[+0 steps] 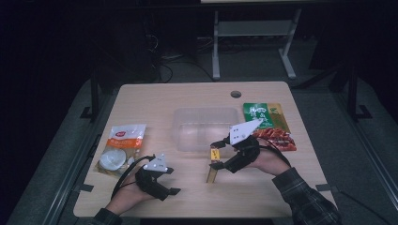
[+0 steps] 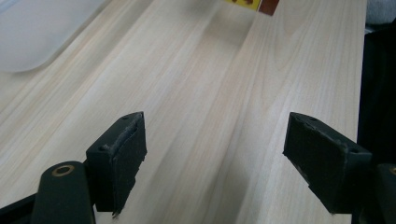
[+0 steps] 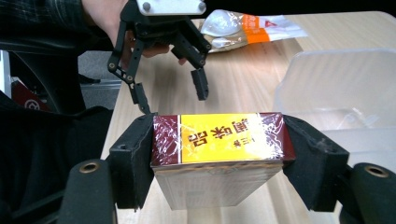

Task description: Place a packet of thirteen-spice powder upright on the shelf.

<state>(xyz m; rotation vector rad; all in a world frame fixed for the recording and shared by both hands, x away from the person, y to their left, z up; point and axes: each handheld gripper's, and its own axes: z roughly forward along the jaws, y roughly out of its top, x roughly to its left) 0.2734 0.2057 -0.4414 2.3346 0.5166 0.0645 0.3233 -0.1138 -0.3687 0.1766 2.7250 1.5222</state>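
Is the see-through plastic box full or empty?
Empty: the clear plastic box shows bare bottom. The wrapped yellow-and-red box sits outside it, clamped in the right gripper.

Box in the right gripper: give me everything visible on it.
The box is a slim rectangular carton, shiny under clear crinkled film. Its end face is yellow with dark red characters and dark red bands at both sides; the long side looks pale brown. The right gripper clamps it, one of its fingers on each red band. In the high view it stands upright on the table, before the clear tub.
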